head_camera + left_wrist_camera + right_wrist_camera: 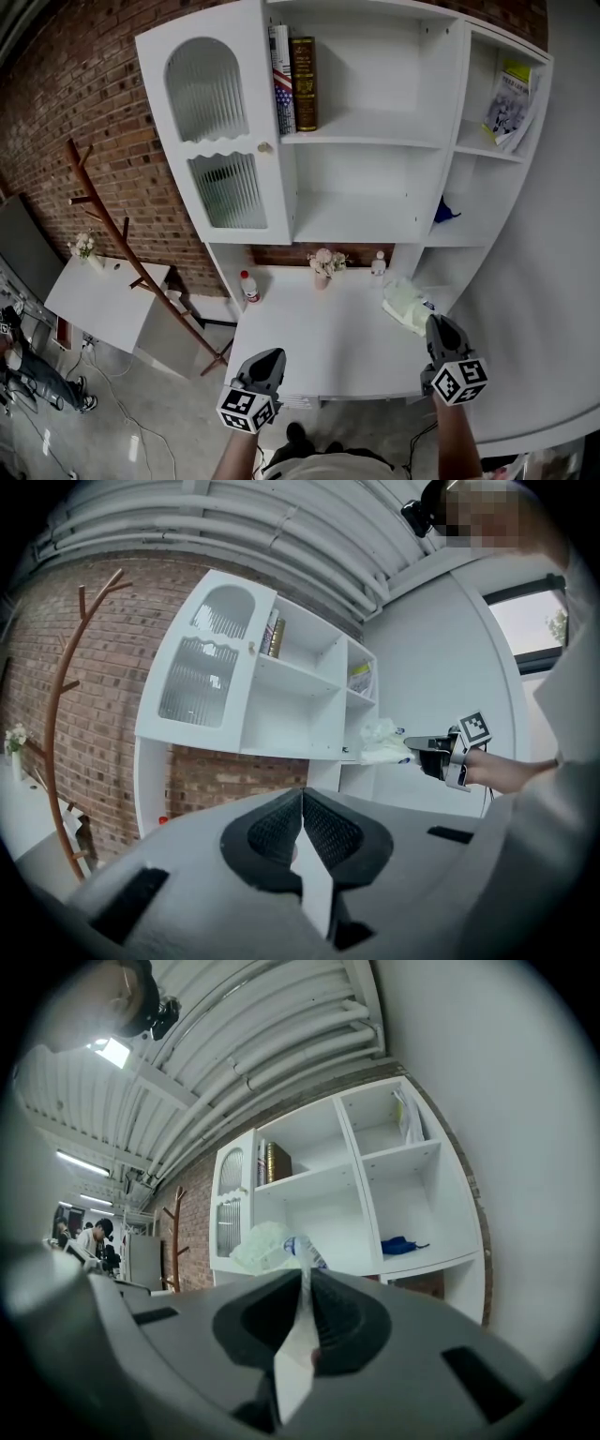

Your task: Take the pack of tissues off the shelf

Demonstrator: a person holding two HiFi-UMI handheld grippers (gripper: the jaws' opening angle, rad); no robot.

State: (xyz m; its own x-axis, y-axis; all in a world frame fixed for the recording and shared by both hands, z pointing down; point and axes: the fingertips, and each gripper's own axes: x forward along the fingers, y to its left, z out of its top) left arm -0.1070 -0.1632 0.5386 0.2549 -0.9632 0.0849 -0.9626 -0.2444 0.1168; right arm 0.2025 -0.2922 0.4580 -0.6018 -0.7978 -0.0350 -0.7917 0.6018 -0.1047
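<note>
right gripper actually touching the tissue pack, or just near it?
Touching. The right gripper view shows the right gripper with its jaws shut on the edge of the tissue pack, which sticks out past them.

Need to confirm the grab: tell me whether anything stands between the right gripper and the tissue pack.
Nothing visible does. The right gripper is shut on the edge of the tissue pack, holding it above the desk, in front of the shelf unit.
</note>
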